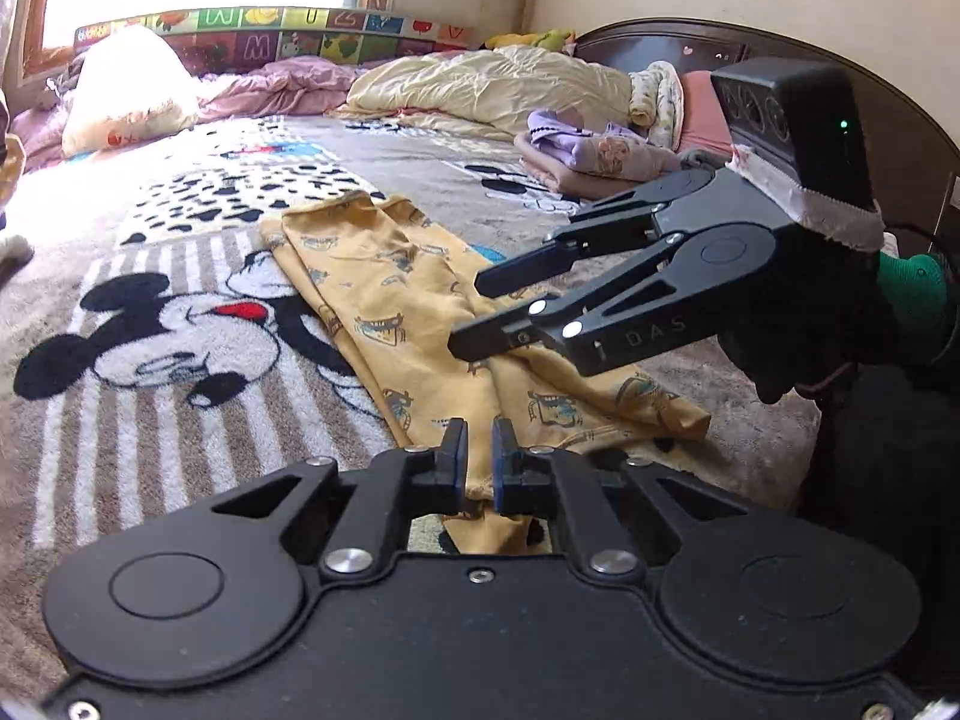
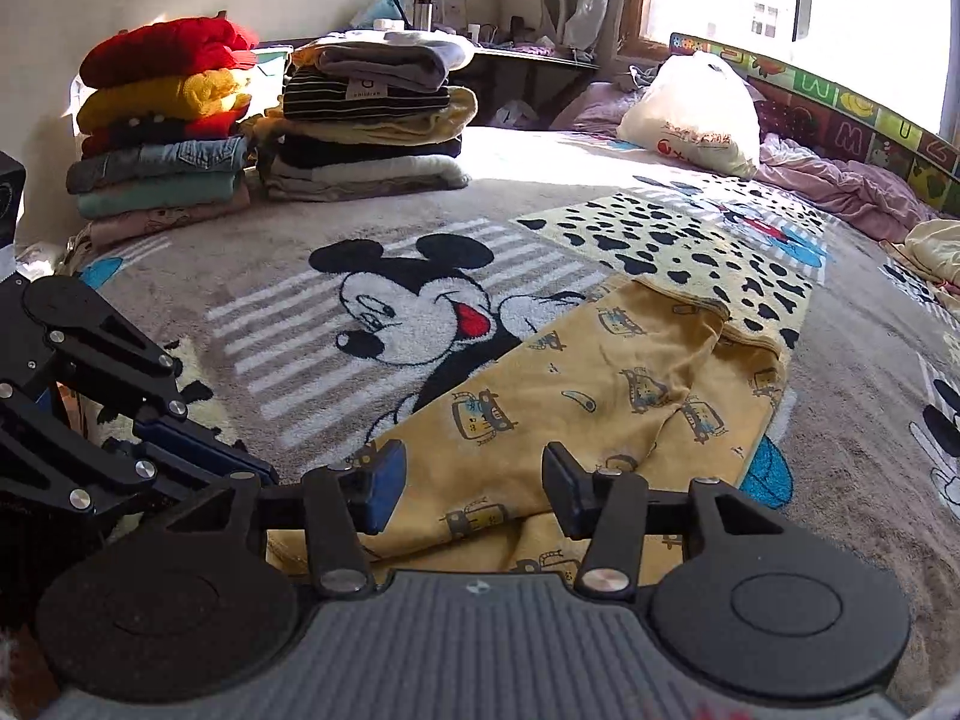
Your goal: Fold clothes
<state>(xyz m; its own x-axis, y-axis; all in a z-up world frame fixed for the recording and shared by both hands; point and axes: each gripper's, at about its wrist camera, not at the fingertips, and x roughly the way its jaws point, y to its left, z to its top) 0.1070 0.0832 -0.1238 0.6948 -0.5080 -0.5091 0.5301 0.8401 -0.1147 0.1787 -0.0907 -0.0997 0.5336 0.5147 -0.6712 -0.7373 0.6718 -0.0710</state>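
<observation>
Left tongs (image 1: 479, 443) pinch the mustard-yellow car-print cotton garment (image 1: 384, 294) at its near edge – right tongs (image 2: 474, 483) hover released above it – on the cartoon-mouse bed blanket (image 2: 288, 288).

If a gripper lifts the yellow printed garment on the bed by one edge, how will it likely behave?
The yellow garment looks thin and wrinkled, so it would probably hang limp rather than hold its shape. It seems light. Pushed across the fuzzy blanket, it would likely bunch up instead of sliding flat.
</observation>
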